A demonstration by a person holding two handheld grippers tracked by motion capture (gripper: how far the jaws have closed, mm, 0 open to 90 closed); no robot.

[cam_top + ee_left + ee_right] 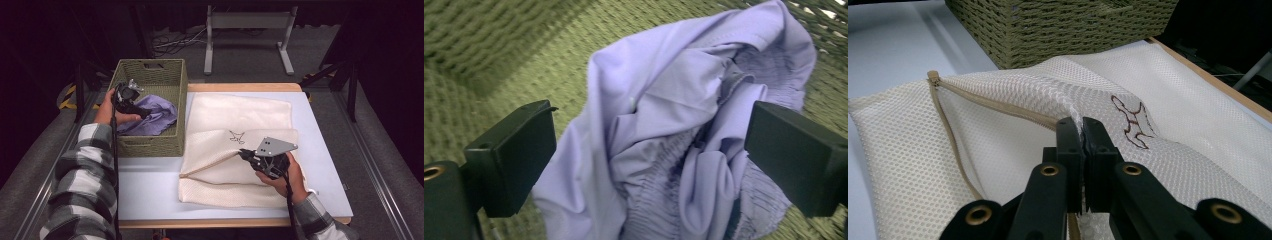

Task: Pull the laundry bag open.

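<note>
- Garment [664, 130], purple and crumpled, lies in the green basket [172, 80] at the table's [150, 190] left rear, right under the left gripper [649, 150], whose jaws stand wide apart on either side of it, nothing held.
- Right gripper [1082, 135] is clamped on the upper lip of the mesh bag [240, 115], lifting it beside the zipper [950, 135].
- Bag lies flat just right of the basket, touching its side; mouth faces left and toward the person.
- Left gripper is the nearer one to the garment; likely next: close on it, lift over the basket wall, move right into the bag mouth.
- Basket rim could snag; mouth gap looks narrow.
</note>
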